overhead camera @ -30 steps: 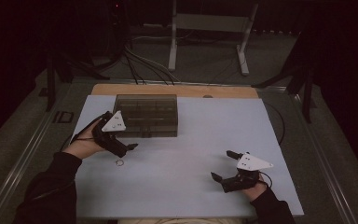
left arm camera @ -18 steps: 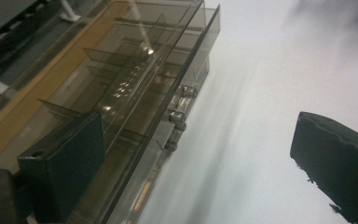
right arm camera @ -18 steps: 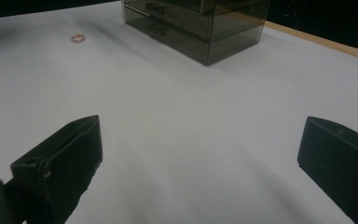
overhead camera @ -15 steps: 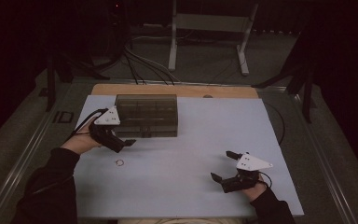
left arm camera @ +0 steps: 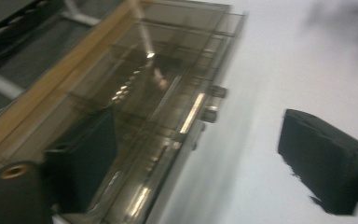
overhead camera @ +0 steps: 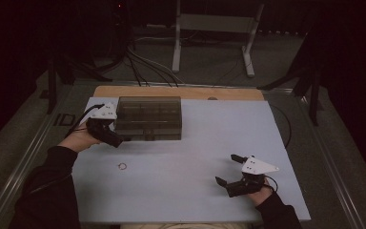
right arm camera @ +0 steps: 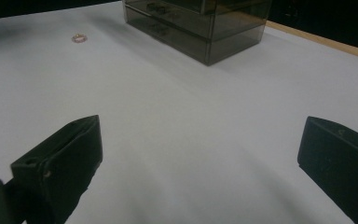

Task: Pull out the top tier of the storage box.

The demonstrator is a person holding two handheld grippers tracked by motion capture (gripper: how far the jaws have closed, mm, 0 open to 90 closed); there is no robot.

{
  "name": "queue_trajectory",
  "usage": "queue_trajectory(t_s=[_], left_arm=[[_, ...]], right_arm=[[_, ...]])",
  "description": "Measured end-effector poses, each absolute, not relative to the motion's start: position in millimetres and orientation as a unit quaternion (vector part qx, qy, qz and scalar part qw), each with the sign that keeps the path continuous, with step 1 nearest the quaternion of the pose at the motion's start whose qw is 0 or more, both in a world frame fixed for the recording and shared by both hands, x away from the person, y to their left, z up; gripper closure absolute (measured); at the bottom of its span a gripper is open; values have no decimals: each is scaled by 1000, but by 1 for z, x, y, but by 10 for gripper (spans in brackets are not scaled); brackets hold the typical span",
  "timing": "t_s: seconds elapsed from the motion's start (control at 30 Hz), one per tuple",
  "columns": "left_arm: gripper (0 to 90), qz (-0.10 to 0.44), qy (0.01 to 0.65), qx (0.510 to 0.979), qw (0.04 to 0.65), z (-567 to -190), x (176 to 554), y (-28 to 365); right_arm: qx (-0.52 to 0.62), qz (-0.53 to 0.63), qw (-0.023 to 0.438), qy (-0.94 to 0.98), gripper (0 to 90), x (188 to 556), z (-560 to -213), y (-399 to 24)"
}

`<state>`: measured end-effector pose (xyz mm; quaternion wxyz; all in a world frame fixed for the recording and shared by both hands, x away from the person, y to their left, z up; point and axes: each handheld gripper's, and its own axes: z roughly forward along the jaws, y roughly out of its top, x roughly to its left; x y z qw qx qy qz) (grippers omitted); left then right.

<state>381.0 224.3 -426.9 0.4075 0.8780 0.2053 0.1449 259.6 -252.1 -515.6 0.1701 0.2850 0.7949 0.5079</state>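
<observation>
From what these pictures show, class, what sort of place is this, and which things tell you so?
Probably a lab or recording studio, not a home: a white work table in a darkened room, loose cables across the floor behind it, and a bare metal stand beyond.

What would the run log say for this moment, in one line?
left gripper: closing, at smoky drawer box corner | right gripper: open, empty | ring: on table

The left gripper (overhead camera: pixel 116 138) is sliding away from the small ring (overhead camera: pixel 122 166) on the white tabletop (overhead camera: pixel 205 157) and up against the left end of the smoky clear compartment box (overhead camera: pixel 148 117). Its jaws are narrowing, one over the box's lid and one beside its front edge.
</observation>
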Motion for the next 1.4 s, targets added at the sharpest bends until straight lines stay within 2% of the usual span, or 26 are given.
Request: queue_trajectory(t_s=[0.1,0.17,0.23,0.33,0.6,0.73,0.87,1.0,1.4], left_arm=[[158,137,200,882,405,-428,382,224],[191,133,196,885,402,-430,383,223],[248,130,194,886,400,-430,384,222],[385,126,172,894,393,-433,387,221],[560,136,142,906,376,-437,392,221],[606,150,129,911,362,-440,395,220],[633,144,126,917,349,-444,399,217],[696,136,124,922,341,-446,402,216],[740,123,116,930,326,-450,407,209]], right_arm=[[285,507,170,796,0,260,-516,-252],[285,508,170,795,0,260,-516,-252],[285,507,170,795,0,260,-516,-252],[285,508,169,795,0,260,-516,-252],[285,507,168,796,0,260,-516,-252],[285,508,168,796,0,260,-516,-252],[284,507,168,796,0,260,-516,-252],[285,507,168,796,0,260,-516,-252],[285,508,166,796,0,260,-516,-253]])
